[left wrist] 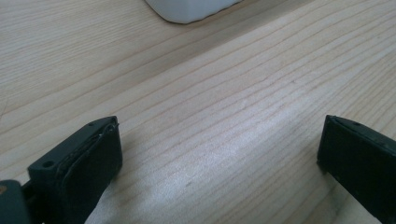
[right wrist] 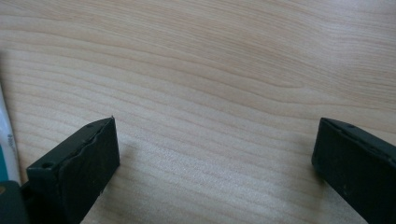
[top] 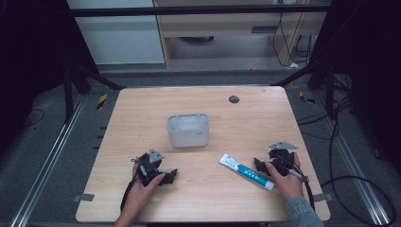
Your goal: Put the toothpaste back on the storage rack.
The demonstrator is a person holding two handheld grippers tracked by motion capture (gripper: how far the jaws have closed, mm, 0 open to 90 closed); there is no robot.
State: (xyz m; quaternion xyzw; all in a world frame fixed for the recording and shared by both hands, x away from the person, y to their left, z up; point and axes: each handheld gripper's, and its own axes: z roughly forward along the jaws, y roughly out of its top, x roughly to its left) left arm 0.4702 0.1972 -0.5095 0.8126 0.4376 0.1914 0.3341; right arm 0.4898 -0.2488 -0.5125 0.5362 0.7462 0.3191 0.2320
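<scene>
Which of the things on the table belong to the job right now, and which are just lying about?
In the job:
- toothpaste tube, lying flat beside the right hand-held gripper
- white container, mid-table
- left hand-held gripper, jaws open, nothing between them

Lying about:
- dark round disc near the table's far edge

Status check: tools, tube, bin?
Left tool open, empty. Right tool open, empty, beside toothpaste tube lying flat. White bin mid-table, path clear.
</scene>
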